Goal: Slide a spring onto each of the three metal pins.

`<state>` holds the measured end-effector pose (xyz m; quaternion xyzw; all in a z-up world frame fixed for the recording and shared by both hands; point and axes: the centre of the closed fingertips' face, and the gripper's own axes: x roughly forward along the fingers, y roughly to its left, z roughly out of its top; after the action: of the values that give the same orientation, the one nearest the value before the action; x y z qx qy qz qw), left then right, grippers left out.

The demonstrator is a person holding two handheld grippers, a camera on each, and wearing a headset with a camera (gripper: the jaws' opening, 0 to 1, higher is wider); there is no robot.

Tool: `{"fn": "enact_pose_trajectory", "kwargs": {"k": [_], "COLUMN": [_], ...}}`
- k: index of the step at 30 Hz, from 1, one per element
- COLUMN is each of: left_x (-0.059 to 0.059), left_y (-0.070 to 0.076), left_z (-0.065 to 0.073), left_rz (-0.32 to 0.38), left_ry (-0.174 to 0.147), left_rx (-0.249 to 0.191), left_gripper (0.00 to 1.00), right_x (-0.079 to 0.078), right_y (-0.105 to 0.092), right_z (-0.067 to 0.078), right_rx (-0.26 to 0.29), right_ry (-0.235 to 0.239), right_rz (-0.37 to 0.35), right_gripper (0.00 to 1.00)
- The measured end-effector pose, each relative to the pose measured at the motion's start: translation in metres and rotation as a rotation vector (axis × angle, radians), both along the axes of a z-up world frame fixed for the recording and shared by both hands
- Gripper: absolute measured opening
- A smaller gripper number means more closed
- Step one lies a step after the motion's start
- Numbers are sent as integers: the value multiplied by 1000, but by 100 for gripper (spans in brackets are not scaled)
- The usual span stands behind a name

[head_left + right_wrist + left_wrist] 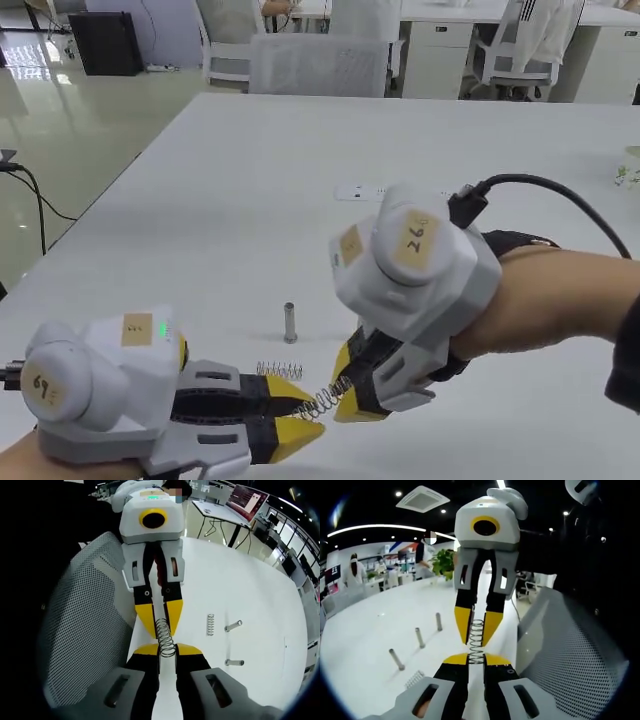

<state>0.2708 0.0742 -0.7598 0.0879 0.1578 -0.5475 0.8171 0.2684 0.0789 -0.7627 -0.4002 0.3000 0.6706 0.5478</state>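
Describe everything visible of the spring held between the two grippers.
The spring is a thin, silvery wire coil, seemingly metal, held straight in the air over the near edge of the white table. The left gripper pinches one end, the right gripper the other, yellow-tipped jaws closed on it. Nothing else touches it.

White tabletop [250, 190], mesh chair [318, 65] at far edge, glossy floor [80, 115] left, ceiling spotlights [397, 494] lit.
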Motion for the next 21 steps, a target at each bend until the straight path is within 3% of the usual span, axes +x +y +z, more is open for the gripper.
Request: {"fn": "enact_pose_trajectory", "kwargs": {"k": [21], "left_x": [-5], "left_y": [-2], "left_z": [-2], "left_rz": [-17], "left_ry": [9], "left_rx": [6], "left_gripper": [3], "right_x": [-14], "right_y": [15], "right_z": [12], "right_rx": [35], "right_ry": [54], "right_rz": [-8], "right_gripper": [8]}}
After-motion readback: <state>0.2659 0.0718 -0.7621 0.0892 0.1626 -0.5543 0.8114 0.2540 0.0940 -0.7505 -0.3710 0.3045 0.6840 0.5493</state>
